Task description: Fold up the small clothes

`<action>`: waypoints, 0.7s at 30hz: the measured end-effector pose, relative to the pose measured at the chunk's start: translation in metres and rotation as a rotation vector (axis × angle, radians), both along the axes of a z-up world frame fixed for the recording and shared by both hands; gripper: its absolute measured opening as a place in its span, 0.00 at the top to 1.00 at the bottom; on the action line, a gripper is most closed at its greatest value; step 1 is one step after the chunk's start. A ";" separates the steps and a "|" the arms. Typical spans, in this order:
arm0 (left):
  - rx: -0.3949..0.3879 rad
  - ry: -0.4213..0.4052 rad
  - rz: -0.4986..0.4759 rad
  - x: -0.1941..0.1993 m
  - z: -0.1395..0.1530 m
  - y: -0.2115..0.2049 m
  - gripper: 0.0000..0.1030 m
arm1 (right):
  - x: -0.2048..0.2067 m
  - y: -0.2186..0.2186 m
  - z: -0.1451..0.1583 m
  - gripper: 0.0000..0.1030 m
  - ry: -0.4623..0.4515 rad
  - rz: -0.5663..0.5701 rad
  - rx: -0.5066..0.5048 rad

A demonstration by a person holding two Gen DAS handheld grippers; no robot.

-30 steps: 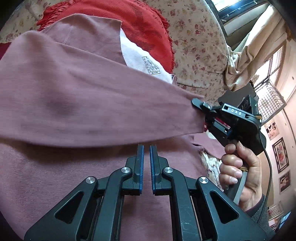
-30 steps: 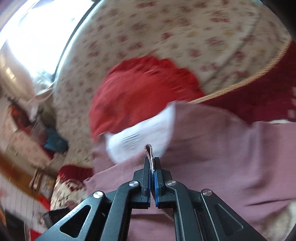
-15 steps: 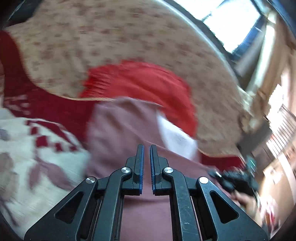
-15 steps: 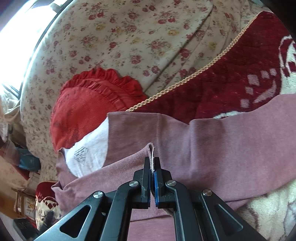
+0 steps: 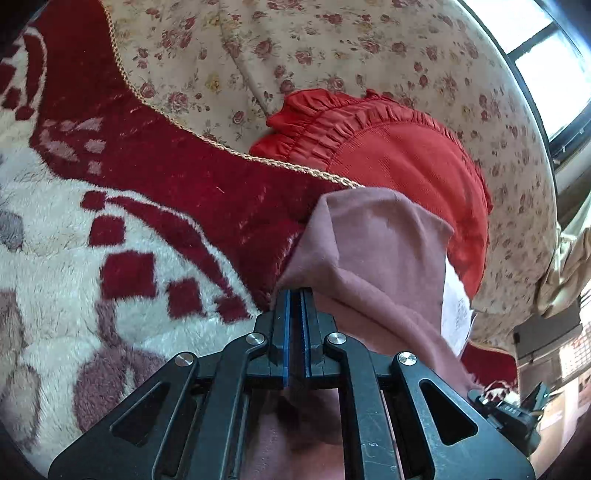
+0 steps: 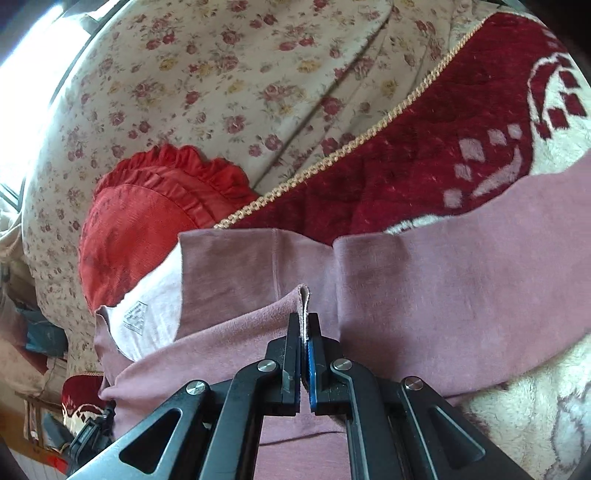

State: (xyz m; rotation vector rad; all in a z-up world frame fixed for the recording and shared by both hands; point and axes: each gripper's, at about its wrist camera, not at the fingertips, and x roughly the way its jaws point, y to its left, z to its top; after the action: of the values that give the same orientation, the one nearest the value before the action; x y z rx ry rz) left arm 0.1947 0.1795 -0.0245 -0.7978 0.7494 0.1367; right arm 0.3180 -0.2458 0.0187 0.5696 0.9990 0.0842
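A dusty-pink garment (image 6: pixel 406 280) lies across a red-and-white fleece blanket (image 6: pixel 424 166), with a white inner patch carrying a printed label (image 6: pixel 147 295) at its left end. My right gripper (image 6: pixel 303 317) is shut on a doubled edge of this garment, which sticks up between the pads. A pink band runs off to the right of that view. In the left wrist view the garment (image 5: pixel 376 251) ends in a corner right at my left gripper (image 5: pixel 294 293). That gripper is shut and seems to pinch the corner, with folds fanning out from its tips.
A red frilled cushion (image 5: pixel 406 158) rests against the floral sofa back (image 5: pixel 332 55), just behind the garment. The fleece blanket (image 5: pixel 129 229) covers the seat to the left. A bright window (image 5: pixel 546 33) is at the upper right.
The left gripper has swung sideways from over the broad pink cloth to the garment's corner by the blanket. The right gripper keeps its hold and has barely shifted.
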 end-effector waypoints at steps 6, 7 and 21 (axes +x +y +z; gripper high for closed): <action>0.067 -0.127 -0.071 -0.005 0.033 -0.018 0.96 | 0.000 -0.001 -0.002 0.98 0.007 -0.003 0.006; 0.087 -0.143 -0.097 -0.003 0.039 -0.024 0.96 | 0.000 -0.001 -0.003 0.98 0.011 -0.006 0.006; 0.173 0.070 -0.267 0.069 0.008 -0.040 0.96 | 0.004 0.005 -0.003 0.98 0.012 0.007 -0.079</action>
State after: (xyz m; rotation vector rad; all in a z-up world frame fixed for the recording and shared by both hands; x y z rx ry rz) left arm 0.2636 0.1398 -0.0163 -0.5254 0.8903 -0.0110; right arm 0.3221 -0.2412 0.0156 0.4951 1.0119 0.0480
